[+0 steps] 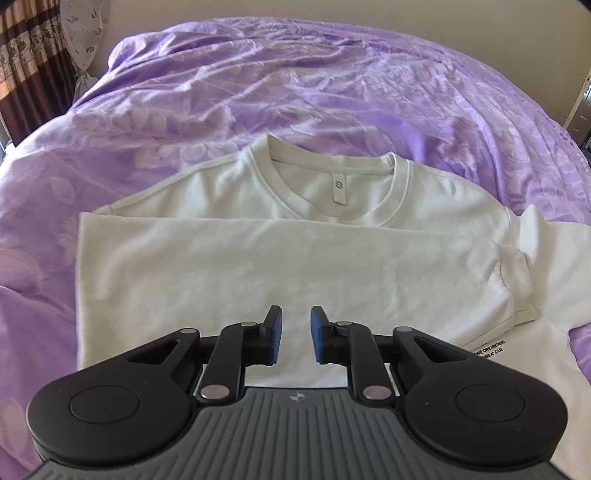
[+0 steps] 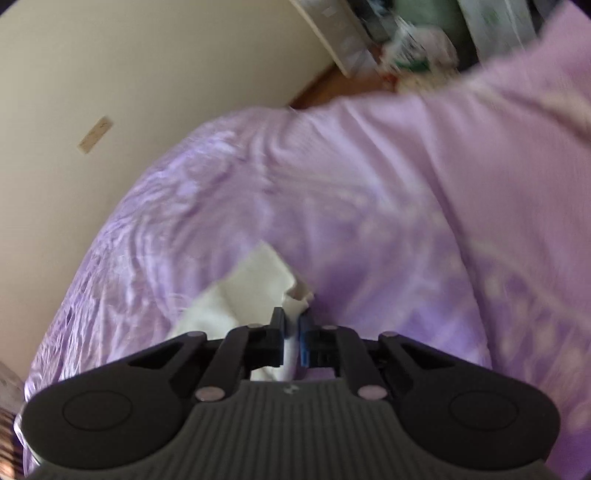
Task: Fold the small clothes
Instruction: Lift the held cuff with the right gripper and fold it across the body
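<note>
A white T-shirt (image 1: 258, 266) lies on the purple bed cover (image 1: 295, 92), collar (image 1: 332, 181) at the far side. One side of it is folded across the chest, and a short sleeve (image 1: 513, 280) lies at the right above small black print (image 1: 491, 350). My left gripper (image 1: 295, 334) hovers low over the shirt's near part. Its blue pads stand a narrow gap apart and no cloth is pinched between them. In the blurred right wrist view my right gripper (image 2: 293, 332) is shut on a bunched edge of the white shirt (image 2: 251, 284), which trails away to the left over the cover (image 2: 369, 203).
A patterned brown curtain (image 1: 26, 55) hangs at the far left of the bed. A cream wall (image 2: 147, 74) runs along the bed's far side. Beyond the bed's corner are a strip of wooden floor (image 2: 321, 88) and cluttered shelving (image 2: 406, 33).
</note>
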`<state>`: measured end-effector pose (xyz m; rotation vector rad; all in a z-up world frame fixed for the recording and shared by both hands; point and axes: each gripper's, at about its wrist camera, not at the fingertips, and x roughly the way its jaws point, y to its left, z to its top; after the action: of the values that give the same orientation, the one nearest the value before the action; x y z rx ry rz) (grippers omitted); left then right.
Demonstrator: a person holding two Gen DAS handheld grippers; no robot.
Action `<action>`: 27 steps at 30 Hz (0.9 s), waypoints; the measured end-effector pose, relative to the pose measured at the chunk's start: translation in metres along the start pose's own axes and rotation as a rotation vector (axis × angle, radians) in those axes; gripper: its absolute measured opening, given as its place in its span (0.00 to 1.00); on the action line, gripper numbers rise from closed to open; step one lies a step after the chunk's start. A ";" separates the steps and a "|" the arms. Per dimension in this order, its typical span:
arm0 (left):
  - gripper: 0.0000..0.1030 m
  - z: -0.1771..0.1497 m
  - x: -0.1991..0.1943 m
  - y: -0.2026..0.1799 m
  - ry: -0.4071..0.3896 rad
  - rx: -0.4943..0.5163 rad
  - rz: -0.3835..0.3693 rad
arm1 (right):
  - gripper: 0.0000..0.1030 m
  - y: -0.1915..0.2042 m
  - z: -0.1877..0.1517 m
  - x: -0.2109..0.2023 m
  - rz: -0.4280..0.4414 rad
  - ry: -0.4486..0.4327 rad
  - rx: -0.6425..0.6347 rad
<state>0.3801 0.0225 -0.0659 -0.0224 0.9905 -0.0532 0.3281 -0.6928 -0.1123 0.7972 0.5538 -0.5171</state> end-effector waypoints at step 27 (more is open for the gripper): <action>0.21 -0.015 -0.143 0.127 -0.171 -0.125 -0.089 | 0.02 0.476 -0.183 -0.202 0.659 0.092 -0.556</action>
<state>0.2934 0.1574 0.0402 -0.1833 0.8202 -0.0701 0.4250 -0.2249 0.1566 0.4259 0.4528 0.2791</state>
